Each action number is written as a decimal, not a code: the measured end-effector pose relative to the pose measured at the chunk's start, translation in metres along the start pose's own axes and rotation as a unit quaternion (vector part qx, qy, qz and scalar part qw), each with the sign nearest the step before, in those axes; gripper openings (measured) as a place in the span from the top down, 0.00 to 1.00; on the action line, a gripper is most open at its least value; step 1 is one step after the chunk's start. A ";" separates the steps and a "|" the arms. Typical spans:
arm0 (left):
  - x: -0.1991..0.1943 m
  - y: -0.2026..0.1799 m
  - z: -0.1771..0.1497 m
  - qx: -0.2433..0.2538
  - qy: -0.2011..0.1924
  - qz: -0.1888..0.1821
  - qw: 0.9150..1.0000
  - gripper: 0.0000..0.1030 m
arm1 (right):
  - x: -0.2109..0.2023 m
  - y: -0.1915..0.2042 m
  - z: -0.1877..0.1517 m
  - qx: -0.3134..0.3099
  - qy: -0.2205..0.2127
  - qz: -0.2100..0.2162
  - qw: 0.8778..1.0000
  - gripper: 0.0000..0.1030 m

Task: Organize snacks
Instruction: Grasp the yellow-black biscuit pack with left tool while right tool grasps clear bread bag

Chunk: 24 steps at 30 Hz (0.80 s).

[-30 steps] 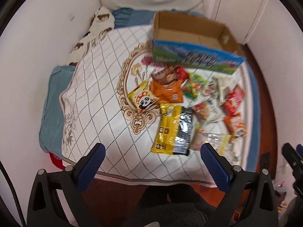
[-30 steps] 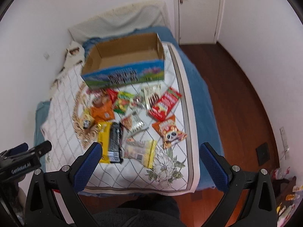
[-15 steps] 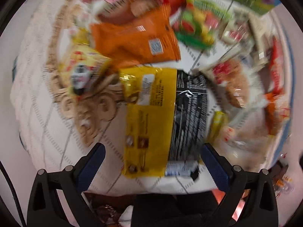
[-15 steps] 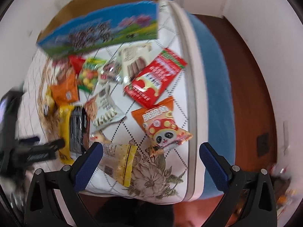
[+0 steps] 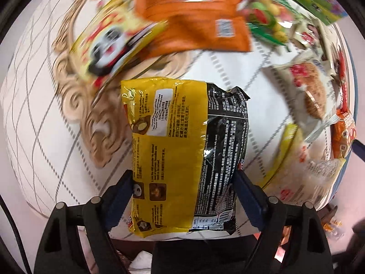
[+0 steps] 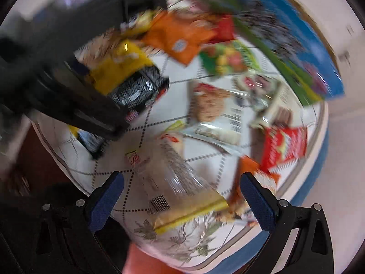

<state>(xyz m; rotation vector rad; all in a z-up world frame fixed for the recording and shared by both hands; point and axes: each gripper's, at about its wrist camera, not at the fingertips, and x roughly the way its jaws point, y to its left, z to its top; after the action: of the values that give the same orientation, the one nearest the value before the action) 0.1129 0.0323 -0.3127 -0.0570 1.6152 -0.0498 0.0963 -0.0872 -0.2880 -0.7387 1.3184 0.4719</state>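
Yellow-and-black noodle packet (image 5: 187, 155): on the quilted bed cover (image 5: 45, 123), now between the closing fingers (image 5: 124, 187) of the left gripper (image 5: 184, 182), which has dropped from its earlier high view. Right gripper (image 6: 182, 196): fingers spread, empty, lowered over a clear packet (image 6: 173, 182).

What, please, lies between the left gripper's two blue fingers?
The yellow-and-black noodle packet; the left gripper is closing, its fingers at the packet's edges, seen in the left wrist view.

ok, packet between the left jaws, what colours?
Yellow and black noodle packet; clearest in the left wrist view.
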 end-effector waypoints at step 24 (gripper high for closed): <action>0.057 0.024 -0.048 0.018 -0.015 -0.001 1.000 0.17 | 0.024 -0.087 -0.074 0.504 0.017 0.154 0.849 0.23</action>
<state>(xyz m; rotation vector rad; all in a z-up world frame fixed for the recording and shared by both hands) 0.0625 0.0524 -0.3693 -0.0321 1.5839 -0.0798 0.1103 -0.2022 -0.2986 0.3535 1.4872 -0.0359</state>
